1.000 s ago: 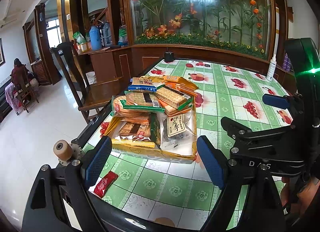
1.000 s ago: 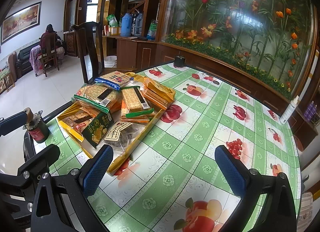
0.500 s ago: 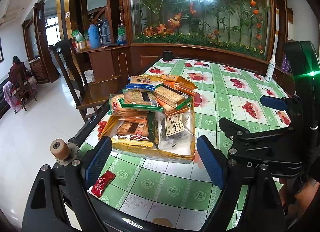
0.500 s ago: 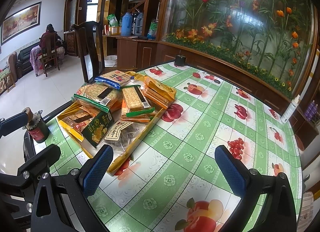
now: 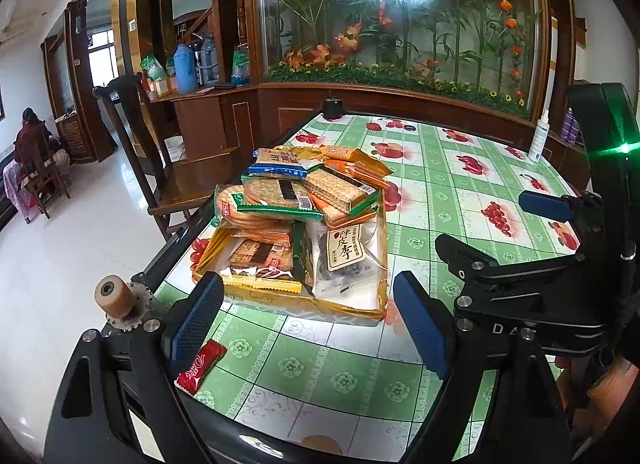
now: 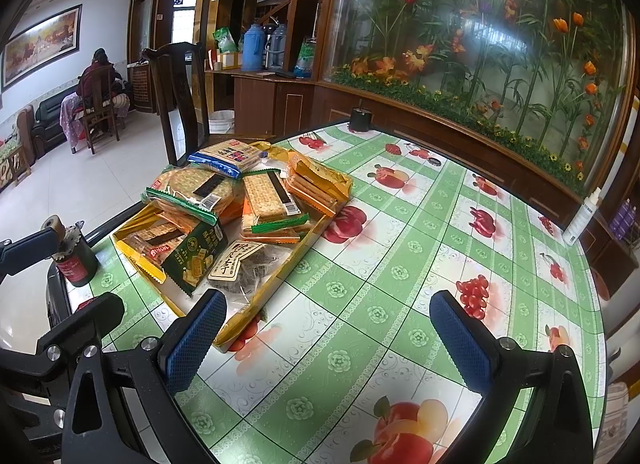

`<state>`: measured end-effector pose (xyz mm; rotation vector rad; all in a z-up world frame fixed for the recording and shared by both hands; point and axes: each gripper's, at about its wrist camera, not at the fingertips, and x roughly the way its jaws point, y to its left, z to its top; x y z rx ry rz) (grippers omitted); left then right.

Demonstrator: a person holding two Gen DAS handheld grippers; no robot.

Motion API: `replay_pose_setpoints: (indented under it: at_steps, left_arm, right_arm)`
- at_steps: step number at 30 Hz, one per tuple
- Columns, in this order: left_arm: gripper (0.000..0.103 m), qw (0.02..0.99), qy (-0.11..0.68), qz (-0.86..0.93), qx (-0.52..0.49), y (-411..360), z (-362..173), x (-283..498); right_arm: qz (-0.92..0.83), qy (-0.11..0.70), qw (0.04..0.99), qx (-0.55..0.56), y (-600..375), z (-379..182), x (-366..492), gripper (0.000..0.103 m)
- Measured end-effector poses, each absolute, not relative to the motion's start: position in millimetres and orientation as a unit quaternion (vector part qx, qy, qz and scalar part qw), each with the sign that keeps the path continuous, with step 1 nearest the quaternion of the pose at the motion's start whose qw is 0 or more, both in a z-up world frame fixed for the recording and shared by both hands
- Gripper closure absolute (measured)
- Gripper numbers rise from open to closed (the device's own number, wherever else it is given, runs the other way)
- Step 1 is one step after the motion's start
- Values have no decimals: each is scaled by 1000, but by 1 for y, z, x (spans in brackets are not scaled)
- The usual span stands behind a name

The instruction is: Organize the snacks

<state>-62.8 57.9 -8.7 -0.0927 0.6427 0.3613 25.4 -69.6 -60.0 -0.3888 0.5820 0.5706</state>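
One stray red candy (image 5: 201,366) lies on the table just beside our left gripper's (image 5: 308,322) left finger, long axis slanting toward the tray (image 5: 344,306) ahead; both grippers gape empty; our right gripper (image 6: 328,338) hangs farther off.

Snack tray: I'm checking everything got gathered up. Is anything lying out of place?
Yes. One small red candy wrapper lies alone on the green fruit-print tablecloth, outside the shallow gold tray, near the table's front-left edge beside the left hand-held gripper. Every other packet is piled in the tray.
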Motion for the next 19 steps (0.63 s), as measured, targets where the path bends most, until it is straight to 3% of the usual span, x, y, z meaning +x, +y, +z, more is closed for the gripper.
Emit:
replay_pose_setpoints:
  at_steps: [19]
  left_arm:
    - [14, 934, 305, 176, -59, 55, -5, -68]
  right_arm:
    - [280, 280, 899, -185, -68, -63, 22, 1]
